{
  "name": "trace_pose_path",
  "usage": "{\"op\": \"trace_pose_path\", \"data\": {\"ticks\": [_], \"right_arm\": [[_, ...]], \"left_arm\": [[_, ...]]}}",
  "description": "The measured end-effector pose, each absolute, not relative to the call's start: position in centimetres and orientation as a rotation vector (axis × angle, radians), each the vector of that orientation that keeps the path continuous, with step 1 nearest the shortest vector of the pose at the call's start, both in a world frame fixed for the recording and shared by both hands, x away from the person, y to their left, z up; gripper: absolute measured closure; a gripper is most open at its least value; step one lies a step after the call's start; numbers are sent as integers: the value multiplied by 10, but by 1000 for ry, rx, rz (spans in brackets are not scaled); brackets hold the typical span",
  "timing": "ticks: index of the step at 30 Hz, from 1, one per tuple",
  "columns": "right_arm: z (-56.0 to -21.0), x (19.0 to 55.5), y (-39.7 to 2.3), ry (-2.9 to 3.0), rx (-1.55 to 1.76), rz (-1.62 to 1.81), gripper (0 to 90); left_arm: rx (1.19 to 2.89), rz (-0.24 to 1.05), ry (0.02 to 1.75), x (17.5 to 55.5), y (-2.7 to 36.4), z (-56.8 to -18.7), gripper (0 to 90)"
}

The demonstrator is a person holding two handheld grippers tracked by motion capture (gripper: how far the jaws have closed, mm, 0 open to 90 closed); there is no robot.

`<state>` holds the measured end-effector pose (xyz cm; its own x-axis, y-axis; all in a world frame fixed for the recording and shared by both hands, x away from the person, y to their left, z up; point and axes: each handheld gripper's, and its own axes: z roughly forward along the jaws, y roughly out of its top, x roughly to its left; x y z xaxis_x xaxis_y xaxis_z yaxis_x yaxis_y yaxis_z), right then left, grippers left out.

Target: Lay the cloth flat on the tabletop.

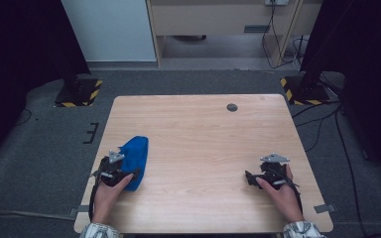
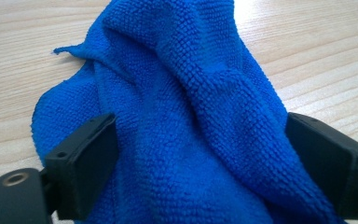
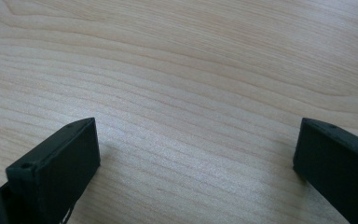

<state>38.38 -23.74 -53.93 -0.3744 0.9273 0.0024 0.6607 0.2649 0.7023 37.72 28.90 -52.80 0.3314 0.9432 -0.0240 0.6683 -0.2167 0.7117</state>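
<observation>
On the left side of the pale wooden tabletop (image 1: 203, 139), as the high view has it, a crumpled blue microfibre cloth (image 1: 135, 156) lies near the left edge, and the left gripper (image 1: 121, 173) sits at the cloth's near end with its grey three-cornered plate on top. The person's left hand (image 1: 108, 191) comes up from the bottom edge, forearm angled slightly inward, wrist low, gripper pointing forward and a little rightward into the cloth. Well apart, on the right side, the right gripper (image 1: 250, 177) rests low over bare wood, the right hand (image 1: 280, 191) behind it and its nose turned toward the middle of the tabletop. A small dark round fitting (image 1: 232, 107) sits near the far edge.

Along the left gripper view, the blue cloth (image 2: 191, 116) rises in a thick ridge between the two black jaws, which stand wide apart at either flank. The fabric brushes both jaws, yet nothing is pinched. To take the cloth well, I would judge it best to keep the jaws centred on that ridge, press low enough to gather several layers and close fully before lifting, so a single loose fold does not slip out.

Looking along the right gripper view, the jaws are spread wide with only wood grain (image 3: 191, 93) between them, tilted down close to the surface and holding nothing; this hand seems to be waiting.
</observation>
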Motion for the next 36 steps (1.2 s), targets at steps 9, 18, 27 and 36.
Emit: {"op": "trace_pose_path", "data": {"ticks": [9,18,27,36], "right_arm": [[-539,383,-237,2129,1438,877,5],[-539,383,-237,2129,1438,877,5],[-539,383,-237,2130,1438,877,5],[-539,383,-237,2131,1435,877,5]], "left_arm": [[1998,615,1380,372,290,-526,414],[1957,570,1325,367,287,-514,732],[1883,600,1163,349,262,-482,740],[1877,565,1018,345,213,-462,739]]}}
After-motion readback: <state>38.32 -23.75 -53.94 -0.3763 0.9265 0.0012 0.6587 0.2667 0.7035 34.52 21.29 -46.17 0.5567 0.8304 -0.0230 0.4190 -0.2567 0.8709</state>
